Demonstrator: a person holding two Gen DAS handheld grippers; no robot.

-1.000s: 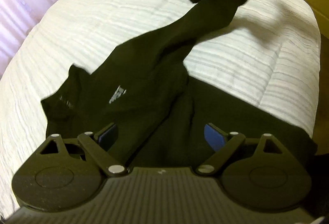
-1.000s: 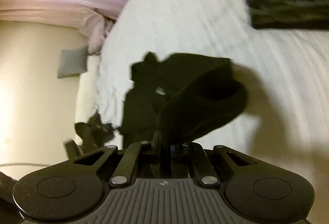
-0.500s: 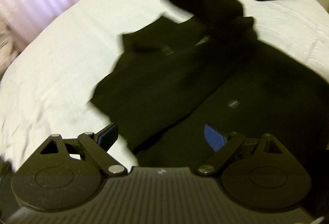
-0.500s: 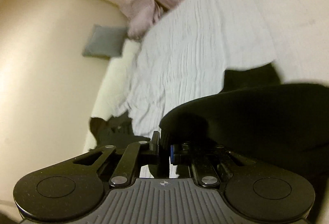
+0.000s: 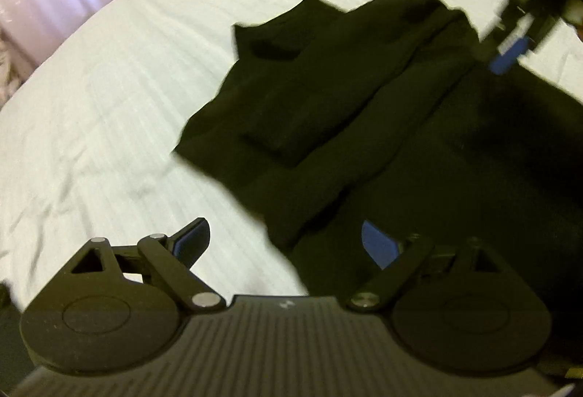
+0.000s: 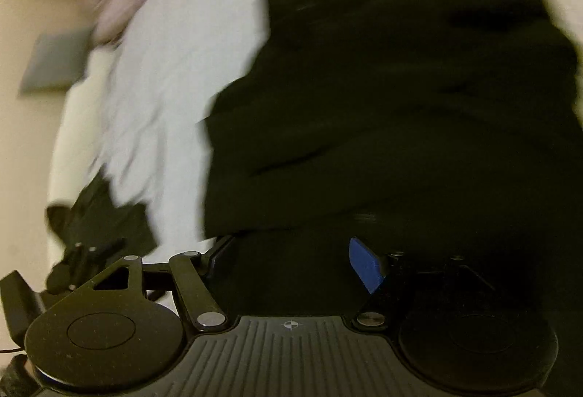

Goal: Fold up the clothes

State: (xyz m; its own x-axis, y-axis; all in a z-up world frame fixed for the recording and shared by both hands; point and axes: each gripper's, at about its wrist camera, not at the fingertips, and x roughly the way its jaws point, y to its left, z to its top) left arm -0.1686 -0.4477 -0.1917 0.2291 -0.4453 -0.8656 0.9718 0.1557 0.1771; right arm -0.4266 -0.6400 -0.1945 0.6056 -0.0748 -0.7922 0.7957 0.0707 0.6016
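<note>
Left claw (image 5: 286, 244): jaws wide and empty, poised over the near left hem of the black garment (image 5: 328, 98), likely for the next fold. Garment: spread partly folded mid-bed (image 5: 109, 87). Right claw (image 6: 291, 258): jaws opening above the garment, nothing gripped, releasing the laid-over part.

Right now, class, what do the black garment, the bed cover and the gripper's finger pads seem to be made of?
Black garment: soft matte fabric, likely knit or cotton; it lies limp in folded layers with no shine.
Bed cover: white textile with a ribbed or quilted weave; fine parallel ridges and creases show.
Left gripper finger pads: smooth blue, probably rubber or plastic; the look leaves it open.
</note>
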